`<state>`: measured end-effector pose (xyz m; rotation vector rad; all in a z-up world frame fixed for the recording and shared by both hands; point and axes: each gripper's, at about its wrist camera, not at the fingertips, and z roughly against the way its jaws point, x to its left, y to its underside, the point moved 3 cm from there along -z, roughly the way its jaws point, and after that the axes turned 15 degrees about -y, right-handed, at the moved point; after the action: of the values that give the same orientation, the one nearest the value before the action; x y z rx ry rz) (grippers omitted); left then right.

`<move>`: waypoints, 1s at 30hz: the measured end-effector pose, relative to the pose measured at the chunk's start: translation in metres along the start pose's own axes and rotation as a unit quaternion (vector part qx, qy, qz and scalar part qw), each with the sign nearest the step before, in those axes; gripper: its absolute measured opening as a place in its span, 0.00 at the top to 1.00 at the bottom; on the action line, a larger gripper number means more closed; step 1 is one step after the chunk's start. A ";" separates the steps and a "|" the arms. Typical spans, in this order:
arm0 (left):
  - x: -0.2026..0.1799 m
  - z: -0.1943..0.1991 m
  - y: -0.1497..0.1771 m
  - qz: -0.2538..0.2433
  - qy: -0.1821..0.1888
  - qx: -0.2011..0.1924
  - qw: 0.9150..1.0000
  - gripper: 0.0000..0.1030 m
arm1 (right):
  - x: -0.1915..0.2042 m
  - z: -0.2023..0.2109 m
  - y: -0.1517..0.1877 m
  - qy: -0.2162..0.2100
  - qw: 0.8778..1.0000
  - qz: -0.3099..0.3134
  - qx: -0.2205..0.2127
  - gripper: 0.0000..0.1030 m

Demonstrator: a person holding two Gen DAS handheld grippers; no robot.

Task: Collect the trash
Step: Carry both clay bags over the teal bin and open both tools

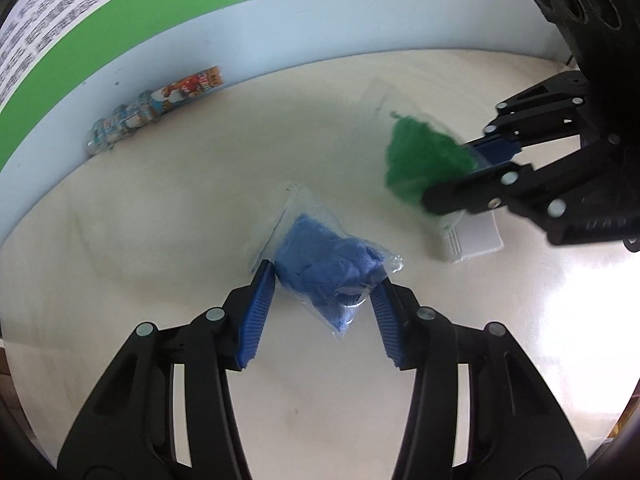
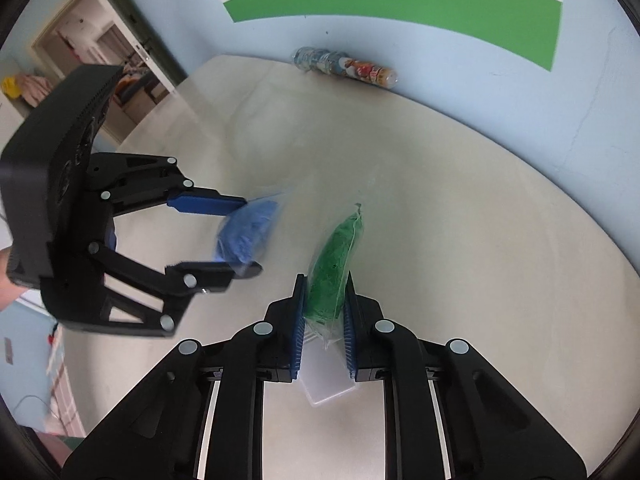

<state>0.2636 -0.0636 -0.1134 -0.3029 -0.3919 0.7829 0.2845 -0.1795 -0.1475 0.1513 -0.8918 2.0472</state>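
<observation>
A clear plastic bag stuffed with blue material lies on the cream table, and my left gripper is shut on it, both blue pads pressing its sides. A second clear bag holding green material stands on edge between the pads of my right gripper, which is shut on it. In the left wrist view the right gripper comes in from the right with the green bag. In the right wrist view the left gripper holds the blue bag at the left.
A small white plastic box lies on the table under my right gripper, also seen as a white box. A labelled plastic bottle lies on its side against the pale blue wall. An open doorway is at far left.
</observation>
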 end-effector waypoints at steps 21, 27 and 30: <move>0.045 0.158 0.154 0.073 -0.035 -0.032 0.996 0.56 | 0.197 -0.022 0.026 -0.061 0.982 0.167 0.070 0.84; 0.078 0.210 0.266 0.145 -0.094 -0.004 0.985 0.56 | 0.308 -0.078 0.041 -0.116 0.955 0.244 0.125 0.84; 0.090 0.234 0.325 0.188 -0.120 0.015 0.975 0.56 | 0.365 -0.109 0.047 -0.146 0.936 0.282 0.153 0.84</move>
<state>0.0152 0.2489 -0.0173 -0.2578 -0.5575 1.2024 0.0489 0.1205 -0.1021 0.4180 -0.8496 2.7531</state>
